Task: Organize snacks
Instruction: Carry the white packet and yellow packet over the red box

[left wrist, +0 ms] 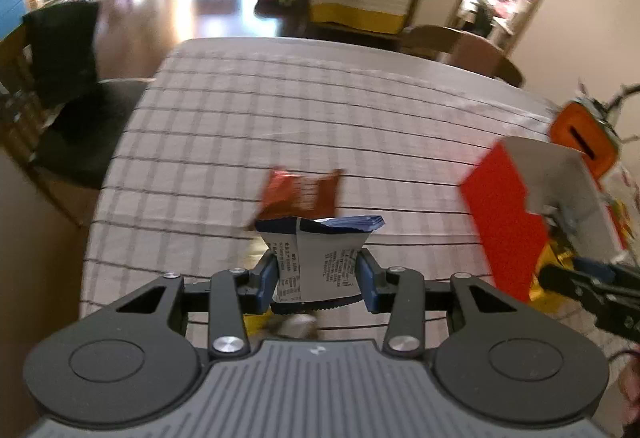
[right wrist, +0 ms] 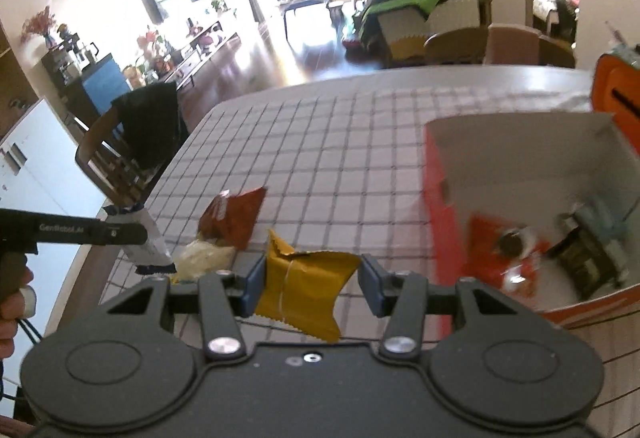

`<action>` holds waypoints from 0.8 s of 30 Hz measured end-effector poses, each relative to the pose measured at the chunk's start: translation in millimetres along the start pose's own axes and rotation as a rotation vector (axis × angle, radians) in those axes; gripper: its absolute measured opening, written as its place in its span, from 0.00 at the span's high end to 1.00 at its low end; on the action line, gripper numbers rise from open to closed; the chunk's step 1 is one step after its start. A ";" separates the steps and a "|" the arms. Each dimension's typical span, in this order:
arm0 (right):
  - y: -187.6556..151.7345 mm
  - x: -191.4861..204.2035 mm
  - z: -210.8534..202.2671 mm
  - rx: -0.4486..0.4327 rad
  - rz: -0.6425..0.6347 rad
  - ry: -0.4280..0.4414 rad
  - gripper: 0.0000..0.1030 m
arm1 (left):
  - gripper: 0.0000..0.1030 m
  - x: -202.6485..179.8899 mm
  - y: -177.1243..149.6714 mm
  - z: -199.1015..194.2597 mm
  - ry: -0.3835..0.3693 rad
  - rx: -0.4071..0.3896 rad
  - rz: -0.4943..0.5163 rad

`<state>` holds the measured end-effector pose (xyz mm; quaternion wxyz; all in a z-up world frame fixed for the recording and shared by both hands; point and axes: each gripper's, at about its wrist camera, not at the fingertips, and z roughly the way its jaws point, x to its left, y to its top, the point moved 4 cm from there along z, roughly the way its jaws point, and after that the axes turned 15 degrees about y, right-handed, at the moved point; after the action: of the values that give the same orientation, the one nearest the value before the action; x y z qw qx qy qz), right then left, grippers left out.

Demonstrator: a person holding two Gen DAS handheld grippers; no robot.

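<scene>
My left gripper point(left wrist: 317, 270) is shut on a white and dark blue snack packet point(left wrist: 320, 258), held above the table; it also shows in the right wrist view point(right wrist: 138, 238). A red-brown snack packet point(left wrist: 302, 194) lies on the checked tablecloth just beyond it, also in the right wrist view point(right wrist: 232, 218). My right gripper point(right wrist: 312, 280) holds a yellow snack packet point(right wrist: 304, 286) between its fingers. A pale packet point(right wrist: 202, 258) lies by the red-brown one. The red cardboard box point(right wrist: 440, 198) stands open at right with several snacks inside; it shows in the left wrist view point(left wrist: 504, 214).
An orange container point(right wrist: 616, 98) stands behind the box at the table's right edge. A chair with a black garment point(right wrist: 148, 126) stands at the table's left side. Wooden chairs point(right wrist: 496, 42) stand at the far edge.
</scene>
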<state>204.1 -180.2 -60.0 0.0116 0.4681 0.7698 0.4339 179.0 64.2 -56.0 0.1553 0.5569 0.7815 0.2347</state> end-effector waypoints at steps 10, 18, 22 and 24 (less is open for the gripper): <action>16.7 -64.0 -46.5 -0.045 -0.009 -0.087 0.53 | 0.60 -102.4 11.1 -20.4 -0.087 -0.038 0.114; 25.1 -123.3 -73.1 -0.072 0.016 -0.162 0.53 | 0.60 -185.8 17.7 -26.9 -0.138 -0.047 0.202; 24.0 -156.0 -85.3 -0.076 0.041 -0.194 0.53 | 0.60 -222.0 19.2 -22.2 -0.144 -0.035 0.239; 23.8 -170.0 -85.7 -0.072 0.052 -0.207 0.53 | 0.60 -239.6 19.2 -19.4 -0.145 -0.022 0.256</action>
<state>280.2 -356.4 -56.5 0.0965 0.5294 0.7361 0.4105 263.9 -160.4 -33.8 0.1865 0.6658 0.6880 0.2203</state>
